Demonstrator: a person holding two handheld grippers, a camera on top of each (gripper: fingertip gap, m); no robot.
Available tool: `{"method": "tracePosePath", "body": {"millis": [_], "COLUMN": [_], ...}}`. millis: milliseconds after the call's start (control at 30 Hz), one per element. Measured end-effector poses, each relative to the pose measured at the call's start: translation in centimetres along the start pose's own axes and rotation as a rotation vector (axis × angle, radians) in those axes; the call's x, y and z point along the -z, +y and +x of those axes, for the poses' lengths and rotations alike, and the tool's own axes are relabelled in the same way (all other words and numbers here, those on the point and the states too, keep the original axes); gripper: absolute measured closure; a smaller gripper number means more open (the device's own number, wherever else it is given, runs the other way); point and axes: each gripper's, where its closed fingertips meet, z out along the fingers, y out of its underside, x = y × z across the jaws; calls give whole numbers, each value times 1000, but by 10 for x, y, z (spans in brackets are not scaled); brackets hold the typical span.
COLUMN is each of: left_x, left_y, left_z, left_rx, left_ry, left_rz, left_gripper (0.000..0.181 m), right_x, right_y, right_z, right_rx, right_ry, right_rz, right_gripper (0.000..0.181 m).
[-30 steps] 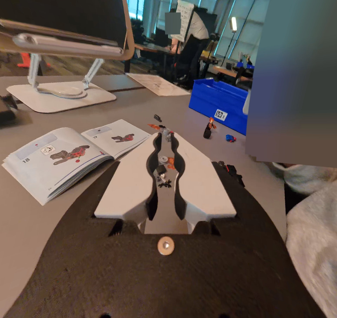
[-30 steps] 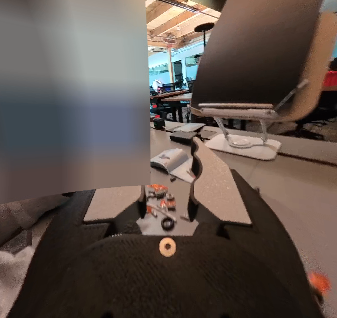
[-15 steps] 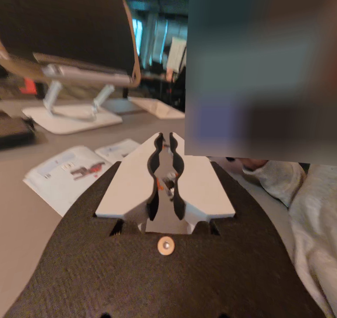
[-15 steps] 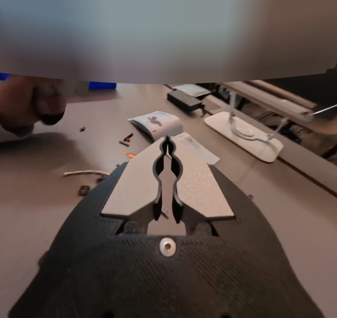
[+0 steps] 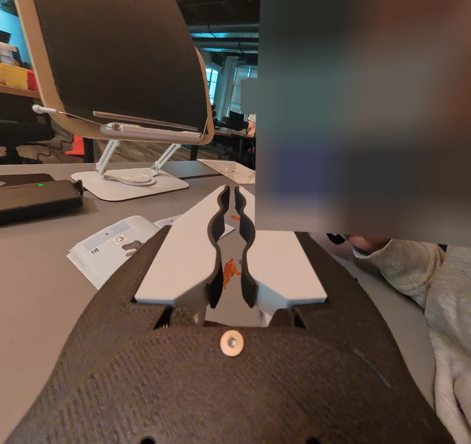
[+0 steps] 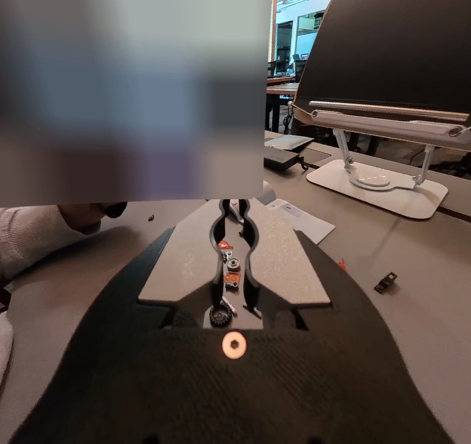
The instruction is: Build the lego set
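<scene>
Both grippers, left (image 5: 231,189) and right (image 6: 232,203), hover empty with jaws slightly parted above loose lego pieces (image 6: 232,277) on the grey table (image 5: 38,291).

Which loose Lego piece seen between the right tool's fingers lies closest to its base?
The black toothed gear, lying flat on the table at the bottom of the gap. The orange block and grey round piece sit farther out toward the fingertips.
</scene>
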Motion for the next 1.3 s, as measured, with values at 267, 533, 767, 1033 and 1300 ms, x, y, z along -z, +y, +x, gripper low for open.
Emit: {"method": "tracePosePath", "body": {"millis": [267, 533, 767, 1033, 1300], "left_x": [-12, -37, -59, -62, -57], "left_y": [19, -17, -68, 12, -11], "left_z": [14, 25, 5, -20, -9], "left_rx": [-74, -182, -258, 89, 62], "left_ry": [34, 57, 5, 144, 173], "left_rz": [-106, -35, 3, -284, -183], "left_gripper": [177, 175, 171, 171, 164], "right_x": [10, 47, 73, 62, 73], "right_y": [-10, -81, -106, -44, -49], "right_z": [12, 57, 70, 92, 84], "right_rx": [49, 74, 108, 2, 18], "right_ry": [65, 213, 166, 150, 65], "right_rz": [47, 201, 230, 56, 169], "right_gripper": [177, 165, 181, 170, 148]}}
